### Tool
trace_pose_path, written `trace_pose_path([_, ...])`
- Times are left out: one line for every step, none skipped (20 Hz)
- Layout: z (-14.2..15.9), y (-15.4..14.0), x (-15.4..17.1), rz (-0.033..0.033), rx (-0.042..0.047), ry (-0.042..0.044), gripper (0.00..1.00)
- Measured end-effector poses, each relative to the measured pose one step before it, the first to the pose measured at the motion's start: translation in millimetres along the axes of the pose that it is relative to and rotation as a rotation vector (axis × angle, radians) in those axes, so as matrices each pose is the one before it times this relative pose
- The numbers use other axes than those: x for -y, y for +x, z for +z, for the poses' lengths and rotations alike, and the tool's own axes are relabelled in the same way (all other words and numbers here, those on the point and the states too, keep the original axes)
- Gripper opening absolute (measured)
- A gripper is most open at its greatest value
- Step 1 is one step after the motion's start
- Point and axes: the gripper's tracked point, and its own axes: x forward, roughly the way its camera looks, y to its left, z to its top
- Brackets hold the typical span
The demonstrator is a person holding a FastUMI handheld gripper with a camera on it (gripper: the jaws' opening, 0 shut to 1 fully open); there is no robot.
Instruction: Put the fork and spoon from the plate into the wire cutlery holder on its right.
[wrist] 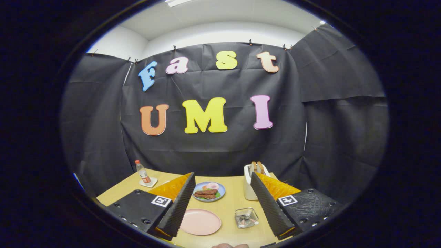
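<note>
Gripper (220,203) hangs wide open and empty above the tan wooden table (234,199). Near, between its fingers, the round pink plate (200,222) lies bare. Just right, the square wire cutlery holder (246,217) seems to hold utensils, too small to identify, so the task looks finished; withdrawal remains. Farther off sit a blue plate of food (209,191) and a white toaster (250,186).

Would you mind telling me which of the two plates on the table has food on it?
The blue plate, farther beyond the open gripper, holds food. The pink plate, nearer between the fingers, is bare, beside the wire cutlery holder.
</note>
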Motion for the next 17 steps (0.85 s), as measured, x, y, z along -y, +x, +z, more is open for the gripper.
trace_pose_path([1.68, -0.19, 1.73, -0.00464, 0.00510, 0.00304, 0.97])
trace_pose_path([-0.05, -0.08, 2.33, -0.00407, 0.00105, 0.00237, 0.96])
trace_pose_path([0.13, -0.46, 1.67, -0.00262, 0.00034, 0.00169, 0.96])
trace_pose_path([-0.11, 0.06, 1.43, -0.00410, -0.00017, 0.00177, 0.96])
trace_pose_path([-0.56, 0.07, 1.88, -0.00450, -0.00265, 0.00156, 0.96])
trace_pose_path([-1.28, -0.42, 0.63, -0.00276, -0.00193, 0.00432, 0.96])
trace_pose_path([0.33, -0.15, 0.29, -0.00196, -0.00033, 0.00192, 0.96])
trace_pose_path([0.38, 0.12, 1.86, -0.00337, 0.00319, 0.00055, 0.96])
trace_pose_path([1.88, -0.28, 0.50, -0.00155, 0.00589, -0.00121, 0.96])
trace_pose_path([0.75, -1.12, 0.25, -0.00126, 0.00523, -0.00129, 0.96])
trace_pose_path([0.96, -0.28, -0.10, 0.00037, 0.00343, -0.00107, 0.96])
trace_pose_path([-0.71, 0.08, -0.11, 0.00064, 0.00120, -0.00095, 0.96])
trace_pose_path([0.35, -0.21, 0.14, -0.00032, 0.00096, 0.00051, 0.96])
trace_pose_path([-0.39, -0.94, 0.34, -0.00109, -0.00091, 0.00061, 0.96])
trace_pose_path([0.01, -0.65, 0.98, -0.00177, 0.00018, 0.00118, 0.96])
trace_pose_path([0.22, -0.40, 0.43, -0.00056, -0.00071, 0.00118, 0.96])
trace_pose_path([0.51, -0.69, 0.56, -0.00175, 0.00170, 0.00048, 0.96])
